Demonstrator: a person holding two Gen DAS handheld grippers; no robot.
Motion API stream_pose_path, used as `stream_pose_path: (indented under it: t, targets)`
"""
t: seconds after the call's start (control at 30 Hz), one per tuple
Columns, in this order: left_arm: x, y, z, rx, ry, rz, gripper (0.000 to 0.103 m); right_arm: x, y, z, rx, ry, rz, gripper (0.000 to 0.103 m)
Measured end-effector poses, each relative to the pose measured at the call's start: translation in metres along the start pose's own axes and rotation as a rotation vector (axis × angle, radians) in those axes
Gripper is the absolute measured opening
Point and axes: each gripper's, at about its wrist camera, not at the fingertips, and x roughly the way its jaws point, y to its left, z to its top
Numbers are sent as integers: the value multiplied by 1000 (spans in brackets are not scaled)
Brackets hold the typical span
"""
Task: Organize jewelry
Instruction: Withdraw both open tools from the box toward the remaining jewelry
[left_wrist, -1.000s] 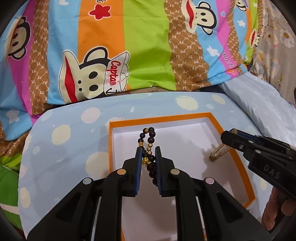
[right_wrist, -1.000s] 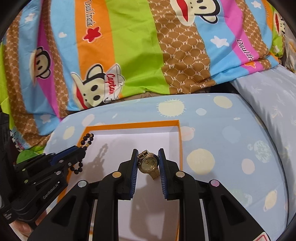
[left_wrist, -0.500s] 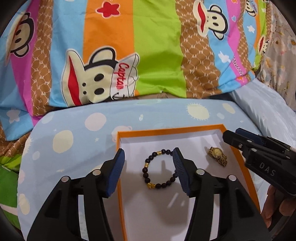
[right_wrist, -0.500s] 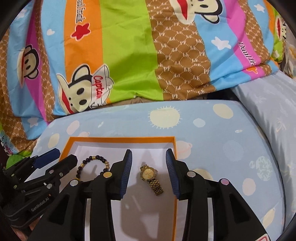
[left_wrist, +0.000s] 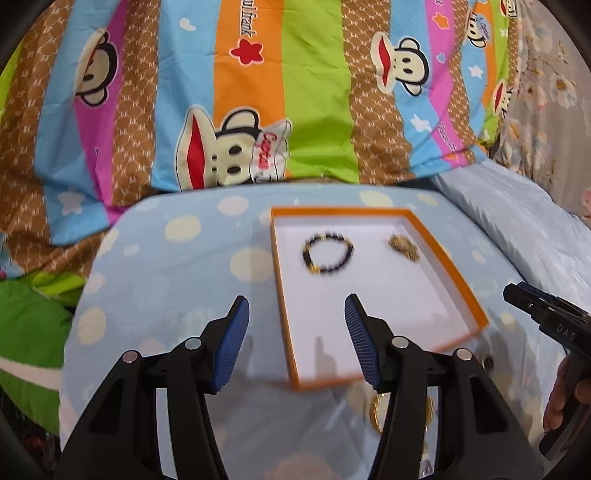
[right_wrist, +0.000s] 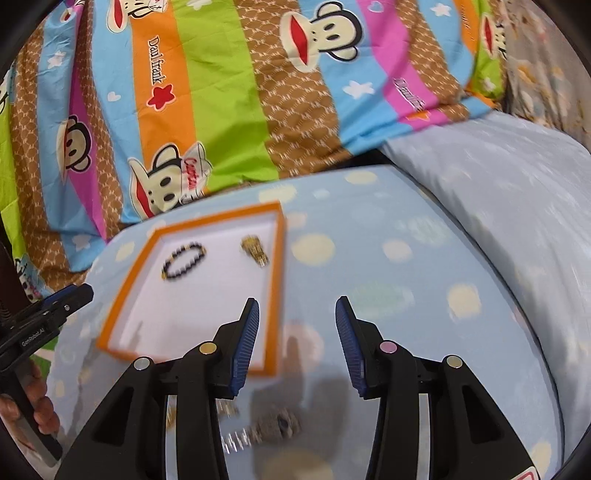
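Both the left gripper (left_wrist: 295, 332) and right gripper (right_wrist: 295, 332) have let go and pulled back, wide open and empty, leaving the bracelet (left_wrist: 327, 254) and watch (left_wrist: 403, 248) in the orange tray (left_wrist: 454, 269) at twelve o'clock, while more pieces, perhaps rings (left_wrist: 378, 411), wait at six.

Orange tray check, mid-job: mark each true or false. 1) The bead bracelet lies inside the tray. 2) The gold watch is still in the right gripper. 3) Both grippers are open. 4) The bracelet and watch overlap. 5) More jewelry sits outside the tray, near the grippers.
1) True: the bead bracelet lies inside the orange tray.
2) False: the gold watch lies in the tray; the right gripper is empty.
3) True: the left gripper is open too.
4) False: they lie apart, side by side.
5) True: blurred gold pieces lie on the blue sheet.
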Motion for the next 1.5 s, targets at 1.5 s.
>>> stream_pose_path:
  t: [1.5]
  targets:
    - [-25,-35,-104,-52,146,-81,53,16,61,-60,-49,130,89,43]
